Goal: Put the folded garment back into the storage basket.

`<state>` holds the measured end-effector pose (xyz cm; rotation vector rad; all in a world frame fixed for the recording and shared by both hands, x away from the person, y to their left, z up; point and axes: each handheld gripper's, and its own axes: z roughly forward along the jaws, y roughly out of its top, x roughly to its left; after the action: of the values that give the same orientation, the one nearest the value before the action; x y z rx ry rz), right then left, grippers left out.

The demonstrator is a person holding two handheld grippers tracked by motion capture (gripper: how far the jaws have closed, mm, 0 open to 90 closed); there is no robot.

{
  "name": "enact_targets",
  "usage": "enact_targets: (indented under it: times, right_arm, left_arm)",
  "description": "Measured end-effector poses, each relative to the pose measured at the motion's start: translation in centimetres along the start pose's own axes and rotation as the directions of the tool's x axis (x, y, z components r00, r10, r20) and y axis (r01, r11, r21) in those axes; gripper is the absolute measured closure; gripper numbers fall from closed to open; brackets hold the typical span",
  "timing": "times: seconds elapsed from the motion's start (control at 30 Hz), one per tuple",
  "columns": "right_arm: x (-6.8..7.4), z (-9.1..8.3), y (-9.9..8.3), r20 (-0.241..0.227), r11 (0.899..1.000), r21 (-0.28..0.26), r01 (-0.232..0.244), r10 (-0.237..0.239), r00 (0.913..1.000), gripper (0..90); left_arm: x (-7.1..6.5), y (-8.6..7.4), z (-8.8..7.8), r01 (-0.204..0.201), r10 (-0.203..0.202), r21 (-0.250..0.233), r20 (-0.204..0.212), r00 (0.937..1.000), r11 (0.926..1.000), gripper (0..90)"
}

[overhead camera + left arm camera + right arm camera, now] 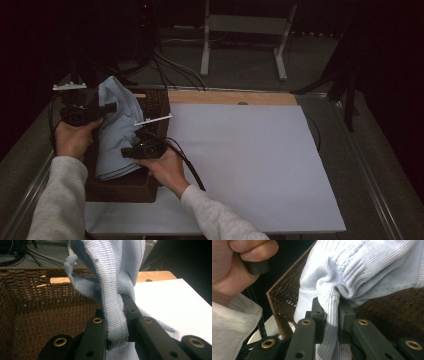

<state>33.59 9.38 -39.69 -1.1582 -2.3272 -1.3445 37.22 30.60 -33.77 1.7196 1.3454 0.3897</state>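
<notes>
Both your left gripper and right gripper are clamped on the soft, light, floppy ribbed garment; keep gripping its thick hems.

High view: dim throughout, background nearly black, detail lost beyond the table, whose white top is the brightest area, evenly lit without glare. Gripper views: brighter and sharper on the cloth ribbing; black jaws at the bottom edge slightly soft; corners dark.
</notes>
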Motion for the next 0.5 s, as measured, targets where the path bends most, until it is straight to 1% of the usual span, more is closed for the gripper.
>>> enact_targets:
  times: [0.13, 0.23, 0.33, 0.5]
  right_arm:
    - [0.2, 0.4, -0.1, 0.01, 1.0, 0.006, 0.009, -0.009, 0.9999, 79.1]
    - [0.3, 0.8, -0.3, 0.031, 1.0, 0.023, 0.016, -0.017, 0.9994, 79.1]
    - [0.5, 1.2, -0.4, 0.026, 1.0, 0.029, 0.012, -0.012, 0.9996, 79.1]
    - [0.9, 1.6, -0.5, 0.022, 0.999, 0.042, 0.021, -0.022, 0.9995, 79.1]
  left_arm:
    - [0.3, -0.2, -0.1, 0.003, -0.003, -0.002, 0.0, 1.0, 1.0, 83.4]
    - [0.4, -0.3, -0.2, 0.008, -0.008, -0.001, -0.001, 1.0, 1.0, 83.4]
    - [0.7, -0.4, -0.4, 0.012, -0.012, -0.004, -0.004, 0.9999, 0.9999, 83.4]
    - [0.9, -0.6, -0.7, 0.013, -0.013, 0.001, -0.01, 0.9999, 0.9999, 83.4]
